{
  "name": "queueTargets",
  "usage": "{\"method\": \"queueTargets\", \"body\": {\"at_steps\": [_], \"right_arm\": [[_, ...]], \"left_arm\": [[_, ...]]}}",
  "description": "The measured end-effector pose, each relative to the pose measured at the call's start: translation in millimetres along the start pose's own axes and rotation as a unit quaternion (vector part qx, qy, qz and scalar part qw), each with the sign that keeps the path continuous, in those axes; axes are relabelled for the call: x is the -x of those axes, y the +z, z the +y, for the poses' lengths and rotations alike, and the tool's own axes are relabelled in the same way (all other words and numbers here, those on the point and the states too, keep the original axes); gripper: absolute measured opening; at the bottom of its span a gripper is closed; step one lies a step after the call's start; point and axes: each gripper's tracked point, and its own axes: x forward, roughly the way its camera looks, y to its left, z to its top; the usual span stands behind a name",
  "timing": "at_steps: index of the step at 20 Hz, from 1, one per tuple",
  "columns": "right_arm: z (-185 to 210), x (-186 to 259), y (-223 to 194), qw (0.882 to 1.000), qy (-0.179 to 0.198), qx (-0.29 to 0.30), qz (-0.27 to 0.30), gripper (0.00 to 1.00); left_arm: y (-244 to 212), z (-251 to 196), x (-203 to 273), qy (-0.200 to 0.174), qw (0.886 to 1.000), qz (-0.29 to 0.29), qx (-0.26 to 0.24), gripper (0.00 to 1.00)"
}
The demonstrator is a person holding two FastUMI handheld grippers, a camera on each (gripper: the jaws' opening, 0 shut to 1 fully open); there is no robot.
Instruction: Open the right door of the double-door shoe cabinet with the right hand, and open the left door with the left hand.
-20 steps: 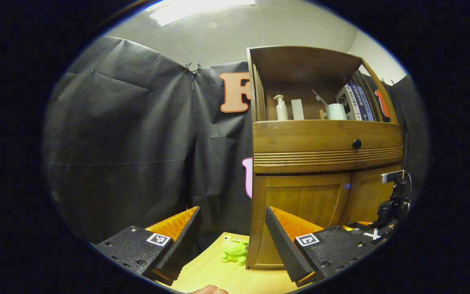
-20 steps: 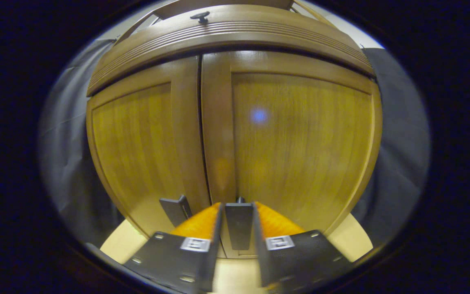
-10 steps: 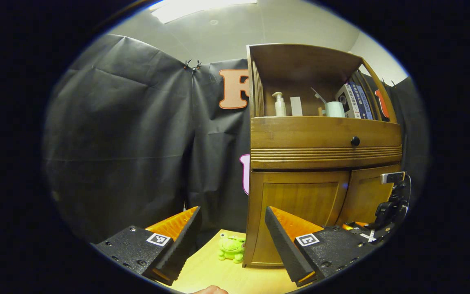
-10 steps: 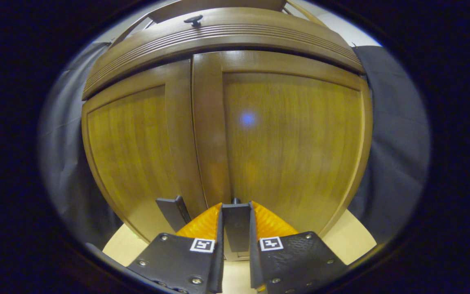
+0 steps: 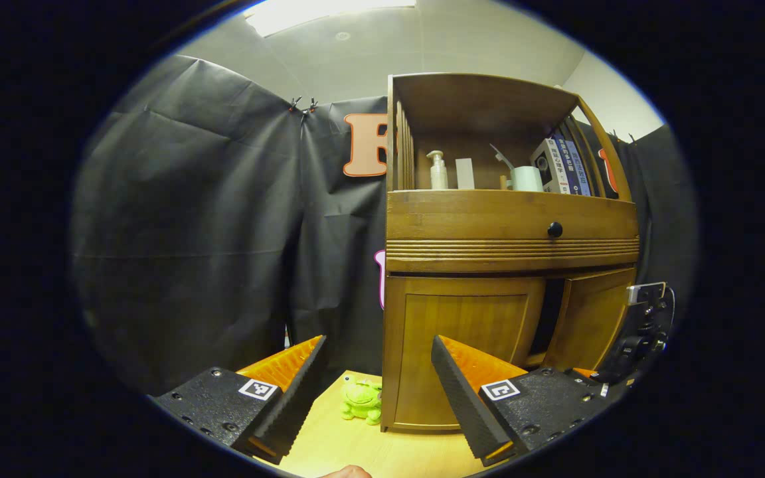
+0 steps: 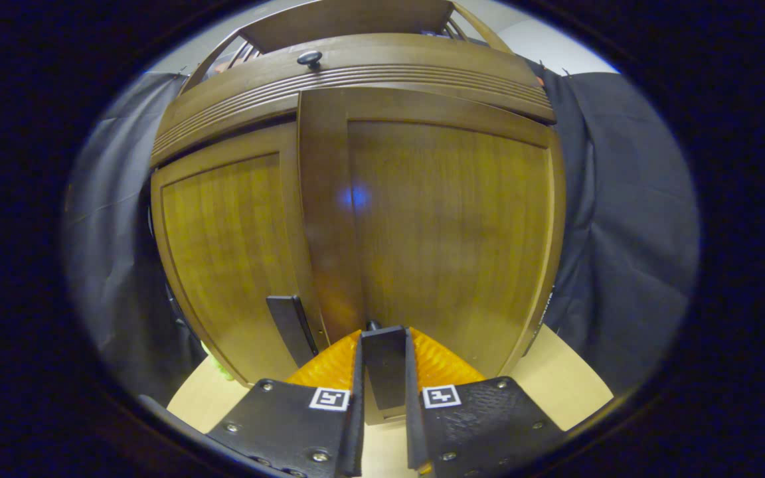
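Two doors are at different stages: the right door (image 6: 449, 232) is held ajar by its upright handle (image 6: 384, 365), clamped in the right hand-held gripper (image 6: 384, 372). The left hand-held gripper (image 5: 376, 392) is spread wide and empty; the closed left door (image 5: 462, 352), right-forward, is reached next.

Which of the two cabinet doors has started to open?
The right door, whose handle the right tongs grip. A dark gap shows at its inner edge, while the left door sits flush and shut.

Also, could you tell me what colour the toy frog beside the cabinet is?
Bright green; the frog shows best in the left gripper view.
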Motion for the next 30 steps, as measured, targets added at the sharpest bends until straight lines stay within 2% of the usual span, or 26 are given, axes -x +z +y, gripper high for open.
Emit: {"method": "queueTargets", "body": {"at_steps": [14, 27, 29, 30], "right_arm": [[-5, 2, 11, 1.0, -0.004, -0.006, 0.004, 0.23], [-23, 17, 16, 0.999, -0.047, -0.017, 0.001, 0.23], [-33, 24, 17, 0.998, -0.058, -0.019, -0.003, 0.23], [-39, 28, 17, 0.998, -0.063, -0.021, -0.006, 0.23]], "left_arm": [[-3, -42, 9, -0.056, 0.998, 0.002, 0.002, 0.92], [-16, -107, 4, -0.138, 0.99, 0.016, 0.012, 0.92], [-18, -117, 6, -0.15, 0.988, 0.017, 0.012, 0.92], [-19, -122, 6, -0.155, 0.988, 0.018, 0.012, 0.96]]}}
